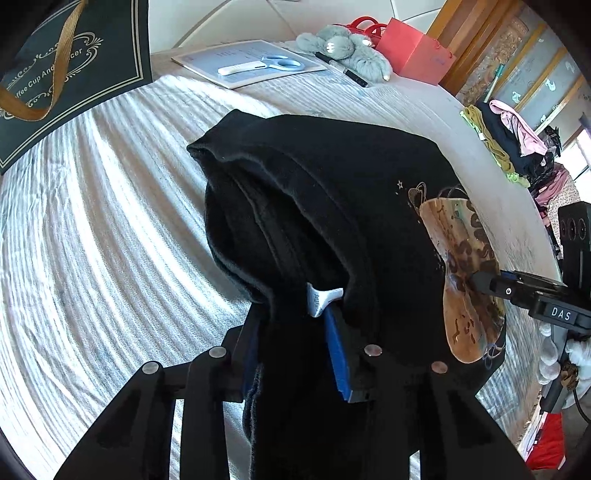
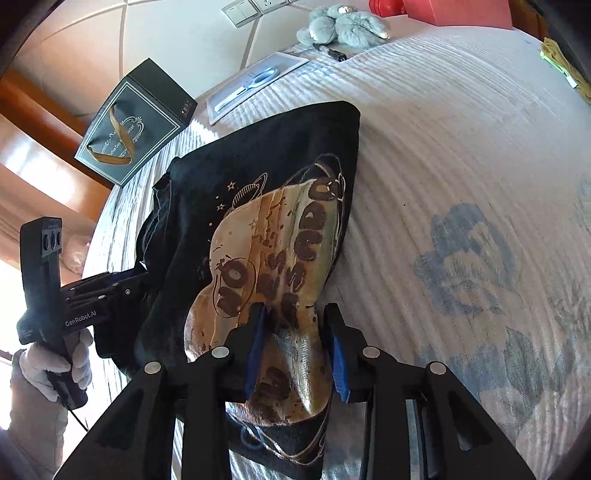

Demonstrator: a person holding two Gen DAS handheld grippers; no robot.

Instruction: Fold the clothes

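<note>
Left gripper (image 1: pixel 295 354) pads buried in black garment (image 1: pixel 332 192), apparently clamped.

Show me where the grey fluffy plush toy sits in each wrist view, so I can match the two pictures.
Left wrist view: the grey fluffy plush toy lies at top centre-right, on the far edge of the striped white bedspread.
Right wrist view: the toy lies at top centre, again at the bed's far edge.
Shared landmark: the red paper gift bag just right of the toy in both.
</note>
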